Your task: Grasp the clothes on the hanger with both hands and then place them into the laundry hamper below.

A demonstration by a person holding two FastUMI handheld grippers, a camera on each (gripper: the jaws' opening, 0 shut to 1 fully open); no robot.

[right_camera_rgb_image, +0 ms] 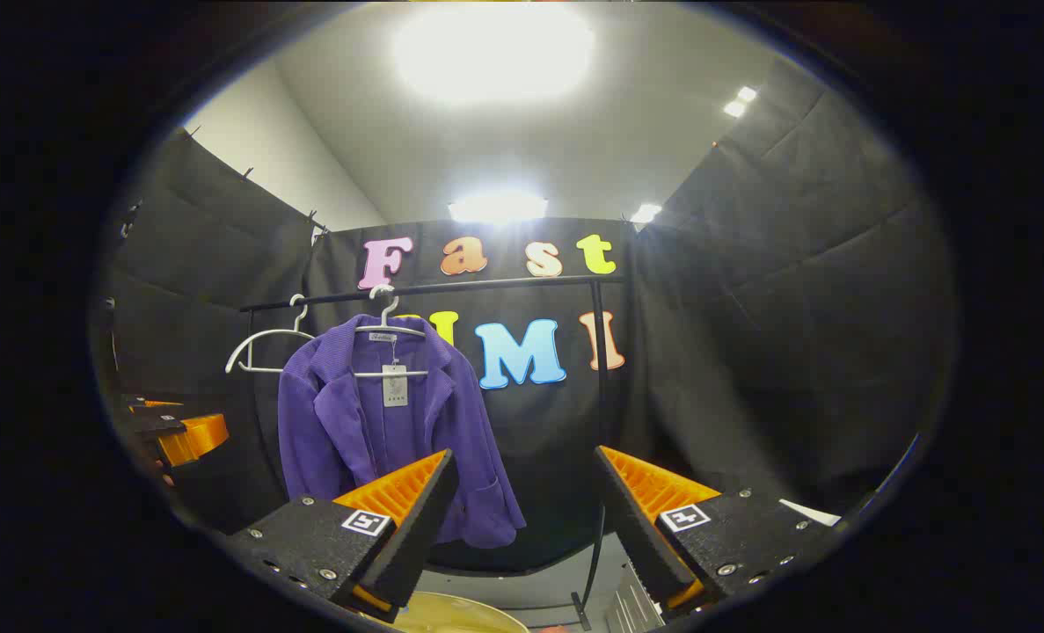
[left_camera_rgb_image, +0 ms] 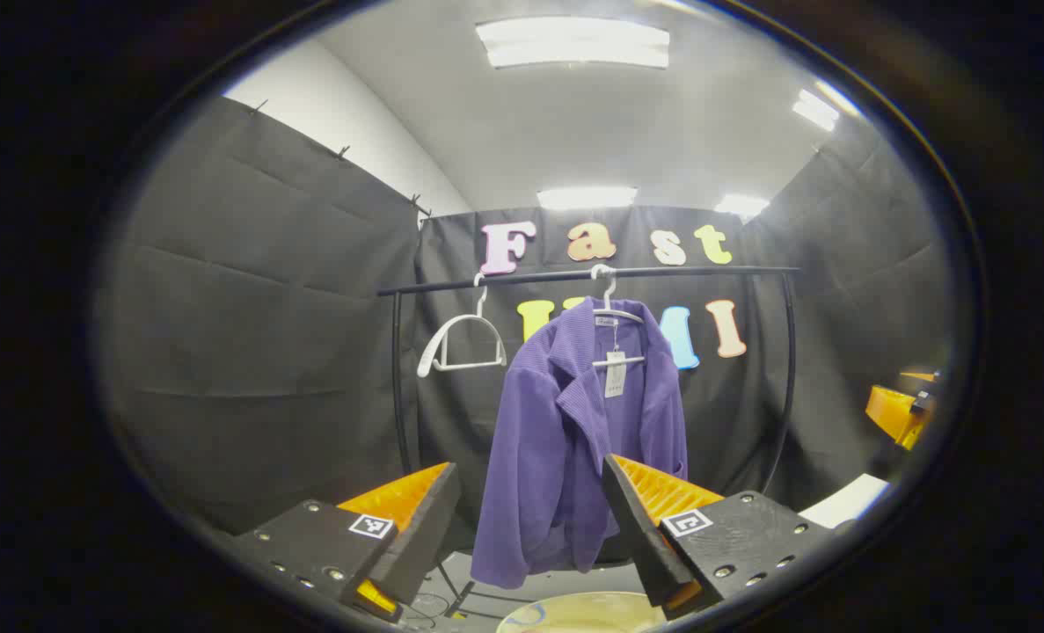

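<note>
One purple jacket (left_camera_rgb_image: 574, 431) hung on a white hanger (left_camera_rgb_image: 614, 308) from the single black rail (left_camera_rgb_image: 592, 275) of a garment rack, well ahead of both tongs and touched by neither. In the right gripper view the same jacket (right_camera_rgb_image: 381, 422) hung toward the left end of the rail (right_camera_rgb_image: 434, 287), its front open and one pale tag (right_camera_rgb_image: 395, 385) dangling at the collar. Two hangers were on the rail in all: the one carrying the jacket and one bare white hanger (left_camera_rgb_image: 462, 345) beside it, farther left. The left tongs (left_camera_rgb_image: 530, 501) stood apart, with nothing between the two fingers but the distant jacket seen through the gap. The right tongs (right_camera_rgb_image: 526, 492) also stood apart and held nothing. At the bottom edge of the left gripper view a pale rounded rim (left_camera_rgb_image: 583, 611), perhaps the laundry hamper, lay below the jacket; a similar pale rim (right_camera_rgb_image: 460, 614) showed low in the right gripper view. The other gripper appeared at the right edge of the left gripper view (left_camera_rgb_image: 900, 409) and at the left edge of the right gripper view (right_camera_rgb_image: 178, 435). Several ceiling lights (left_camera_rgb_image: 572, 41) glowed overhead.
</note>
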